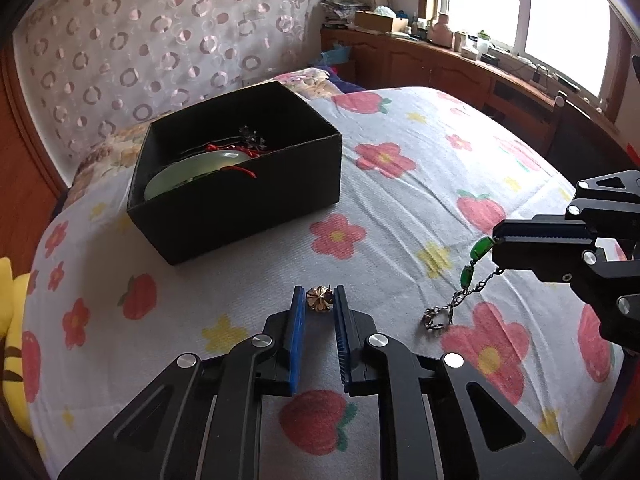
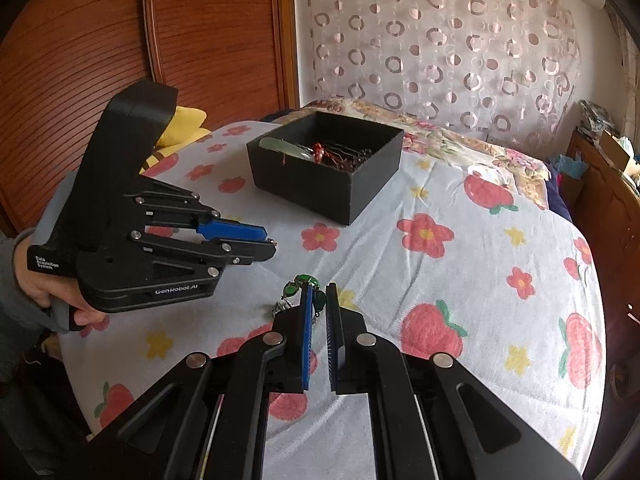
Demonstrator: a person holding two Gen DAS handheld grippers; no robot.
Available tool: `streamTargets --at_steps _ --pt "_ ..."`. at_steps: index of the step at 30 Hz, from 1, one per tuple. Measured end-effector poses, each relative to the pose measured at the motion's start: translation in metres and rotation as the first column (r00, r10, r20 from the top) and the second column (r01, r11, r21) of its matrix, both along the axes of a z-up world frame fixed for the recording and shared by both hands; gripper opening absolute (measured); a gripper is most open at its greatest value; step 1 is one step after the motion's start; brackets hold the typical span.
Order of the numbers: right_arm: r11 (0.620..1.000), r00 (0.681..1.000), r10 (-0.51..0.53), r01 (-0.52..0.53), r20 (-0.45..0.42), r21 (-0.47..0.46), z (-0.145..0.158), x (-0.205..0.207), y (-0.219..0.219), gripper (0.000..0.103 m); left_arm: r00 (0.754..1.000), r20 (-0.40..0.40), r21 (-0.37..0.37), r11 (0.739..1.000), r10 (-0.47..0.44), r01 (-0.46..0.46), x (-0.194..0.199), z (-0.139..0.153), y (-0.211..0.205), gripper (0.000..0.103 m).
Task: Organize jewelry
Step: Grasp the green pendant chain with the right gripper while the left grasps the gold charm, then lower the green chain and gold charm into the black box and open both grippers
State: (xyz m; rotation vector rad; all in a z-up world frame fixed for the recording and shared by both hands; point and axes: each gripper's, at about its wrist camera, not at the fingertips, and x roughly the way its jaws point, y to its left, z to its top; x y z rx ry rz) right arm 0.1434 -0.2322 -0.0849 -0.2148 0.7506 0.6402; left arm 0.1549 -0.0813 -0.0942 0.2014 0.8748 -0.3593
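Jewelry's in both grippers right now: the left gripper [image 1: 319,295] has its blue pads pinched on a little gold flower earring [image 1: 319,299] just at the quilt [image 1: 400,208], and the right gripper [image 2: 319,292] is clamped on a green-stone bracelet [image 2: 306,282], its chain end trailing on the fabric. Farther up the bed sits the black box [image 1: 240,204] with a pale jade bangle [image 1: 192,170] and red cord inside. A hand [image 2: 56,300] grips the left tool's handle.

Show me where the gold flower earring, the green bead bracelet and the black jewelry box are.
gold flower earring [image 1: 319,300], left wrist view, on its petals.
green bead bracelet [image 1: 466,275], left wrist view, on a lower green bead.
black jewelry box [image 1: 248,212], left wrist view, on its front wall.
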Motion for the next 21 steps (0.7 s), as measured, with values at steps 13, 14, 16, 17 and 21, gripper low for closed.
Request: streamTargets --at_steps 13,14,16,17,21 --pt "1.0 0.998 0.002 -0.004 0.069 0.027 0.036 0.004 0.001 0.007 0.995 0.093 -0.061 0.998 0.035 -0.029 -0.007 0.042 0.013 0.013" --pt "1.0 0.997 0.003 -0.005 0.077 0.027 0.04 0.005 0.002 0.007 0.994 0.103 -0.063 0.997 0.041 -0.034 -0.006 0.048 0.015 0.013" --pt "1.0 0.996 0.005 -0.008 0.095 0.028 0.049 0.008 0.004 0.008 0.992 0.119 -0.068 0.997 0.052 -0.044 -0.003 0.056 0.018 0.013" --pt "1.0 0.995 0.005 -0.008 0.103 0.028 0.053 0.01 0.005 0.007 0.99 0.125 -0.07 0.996 0.058 -0.049 -0.002 0.059 0.02 0.013" --pt "1.0 0.992 0.002 -0.006 0.126 0.027 0.067 0.02 0.012 0.007 0.986 0.144 -0.078 0.995 0.08 -0.069 0.005 0.07 0.028 0.013"
